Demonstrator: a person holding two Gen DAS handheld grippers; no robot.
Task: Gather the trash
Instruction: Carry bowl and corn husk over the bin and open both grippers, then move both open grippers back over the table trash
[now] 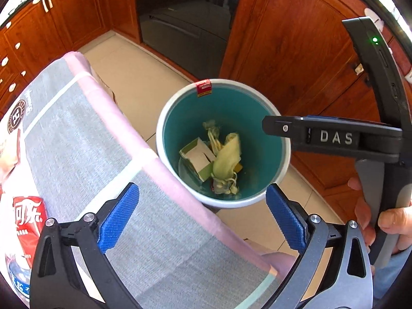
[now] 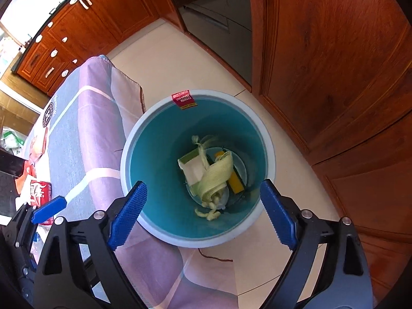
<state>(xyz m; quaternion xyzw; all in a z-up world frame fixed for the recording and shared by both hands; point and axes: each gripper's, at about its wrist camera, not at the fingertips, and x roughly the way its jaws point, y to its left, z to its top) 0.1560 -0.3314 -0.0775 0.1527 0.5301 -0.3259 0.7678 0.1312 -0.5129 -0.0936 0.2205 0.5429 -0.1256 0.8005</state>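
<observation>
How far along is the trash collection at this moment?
Done: a carton, a yellowish rag and a yellow piece lie in the bin. In hand: nothing; left gripper and right gripper are open over it. Left: a red can on the table.

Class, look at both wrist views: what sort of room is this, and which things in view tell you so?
Most likely a home kitchen. Wooden cabinets with drawer handles run under a countertop, a dark built-in appliance sits between wood panels, and a teal trash bin stands on the tiled floor beside a cloth-covered table.

Bin on floor just right of table, carton and husks inside, can on table
</observation>
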